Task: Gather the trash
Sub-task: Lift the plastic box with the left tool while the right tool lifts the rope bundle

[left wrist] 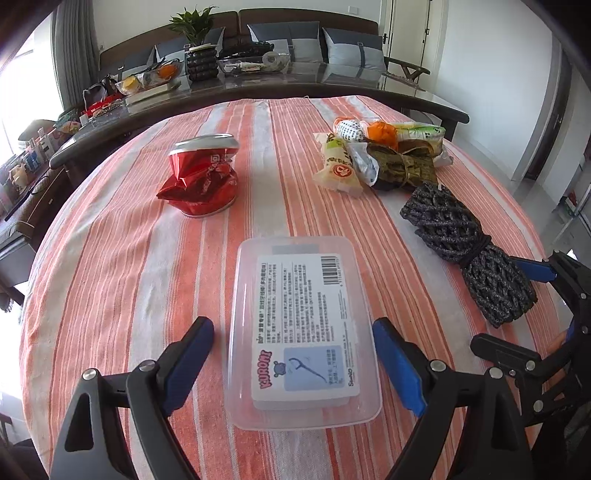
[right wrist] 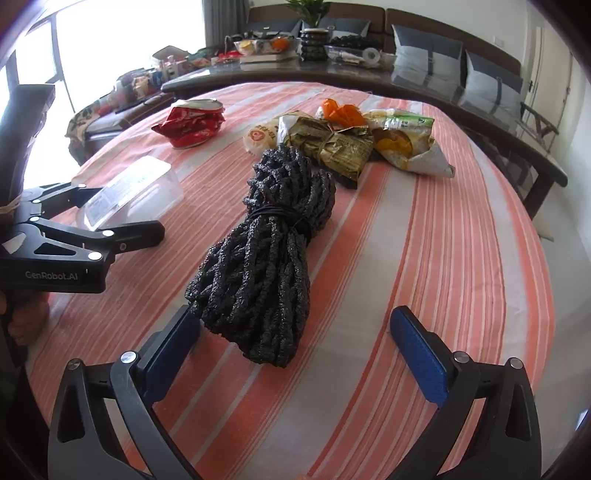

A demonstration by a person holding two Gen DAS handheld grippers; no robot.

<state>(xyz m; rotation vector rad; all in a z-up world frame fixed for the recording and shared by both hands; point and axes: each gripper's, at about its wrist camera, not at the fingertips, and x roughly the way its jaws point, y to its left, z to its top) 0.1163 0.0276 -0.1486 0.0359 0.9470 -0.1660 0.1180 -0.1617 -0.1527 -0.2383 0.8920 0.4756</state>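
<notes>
An orange-striped tablecloth (left wrist: 110,258) covers the table – sofa (left wrist: 314,22) behind; both grippers released – left gripper (left wrist: 293,332), right gripper (right wrist: 291,328).

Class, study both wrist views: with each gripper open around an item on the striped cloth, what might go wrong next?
1. The clear plastic box looks smooth, so the left gripper may squeeze it out.
2. The black rope bundle sits off-centre in the right gripper, so it may sag or slip.
</notes>
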